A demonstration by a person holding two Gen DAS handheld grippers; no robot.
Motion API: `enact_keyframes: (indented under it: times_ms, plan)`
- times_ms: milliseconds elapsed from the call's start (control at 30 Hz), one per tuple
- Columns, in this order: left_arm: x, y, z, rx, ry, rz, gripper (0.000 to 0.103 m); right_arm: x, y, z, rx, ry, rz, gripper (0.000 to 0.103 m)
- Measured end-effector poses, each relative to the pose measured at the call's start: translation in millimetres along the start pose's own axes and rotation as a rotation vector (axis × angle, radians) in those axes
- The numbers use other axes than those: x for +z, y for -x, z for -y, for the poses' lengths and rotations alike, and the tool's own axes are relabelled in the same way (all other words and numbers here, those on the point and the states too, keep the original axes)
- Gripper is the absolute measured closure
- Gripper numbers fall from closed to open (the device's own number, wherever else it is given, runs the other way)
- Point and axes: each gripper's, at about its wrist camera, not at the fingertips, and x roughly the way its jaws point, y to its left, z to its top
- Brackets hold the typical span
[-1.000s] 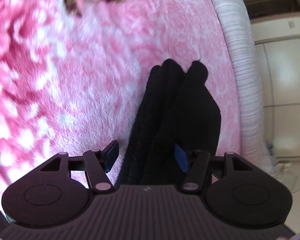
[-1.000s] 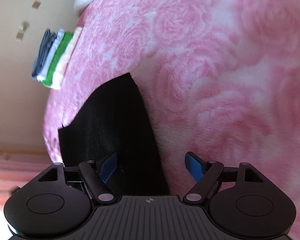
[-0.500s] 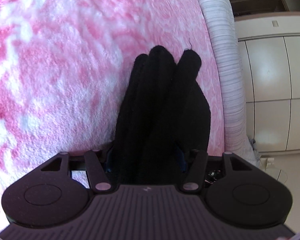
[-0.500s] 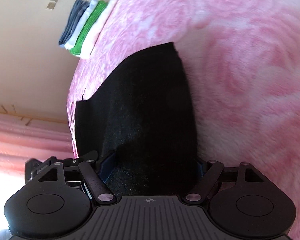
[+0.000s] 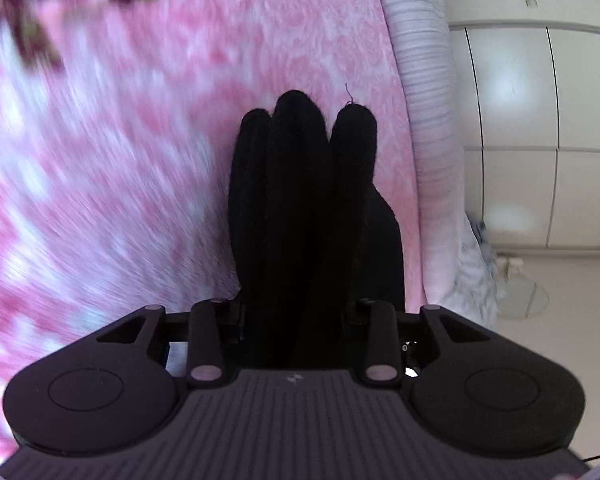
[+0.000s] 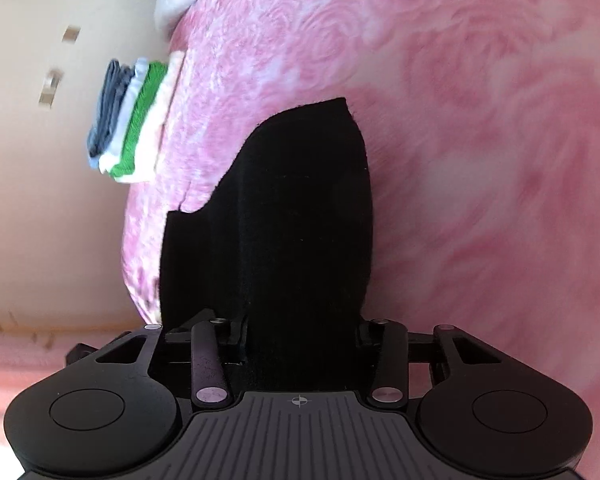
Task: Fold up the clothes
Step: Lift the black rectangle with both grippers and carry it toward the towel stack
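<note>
A black garment (image 5: 312,208) hangs bunched in folds in front of the pink rose-patterned blanket (image 5: 140,160). My left gripper (image 5: 300,320) is shut on one end of it; the cloth hides the fingertips. In the right wrist view the same black garment (image 6: 300,220) hangs as a broad flap with a notched edge. My right gripper (image 6: 302,336) is shut on its other end, fingertips also hidden. The garment is lifted off the blanket (image 6: 480,160).
A stack of folded clothes (image 6: 130,124), grey, white and green, lies near the blanket's far edge. A white ribbed bed edge (image 5: 424,100) runs along the blanket. White wardrobe doors (image 5: 540,140) and pale floor lie beyond it.
Both grippers went from open around the black garment to shut on it. The garment has risen off the blanket and both views have swung.
</note>
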Motion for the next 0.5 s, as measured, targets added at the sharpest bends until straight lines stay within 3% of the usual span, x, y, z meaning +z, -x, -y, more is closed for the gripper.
enact_keyframes:
  times_ms: [233,500]
  plan:
    - [63,105,39,0.027,-0.132,-0.039,0.072,-42,-16,-106,0.044,-0.04,0.117,0.061]
    - [99,172,107,0.007,-0.235,0.043,0.072,-33,-1,-193,0.113,0.011,0.2,0.061]
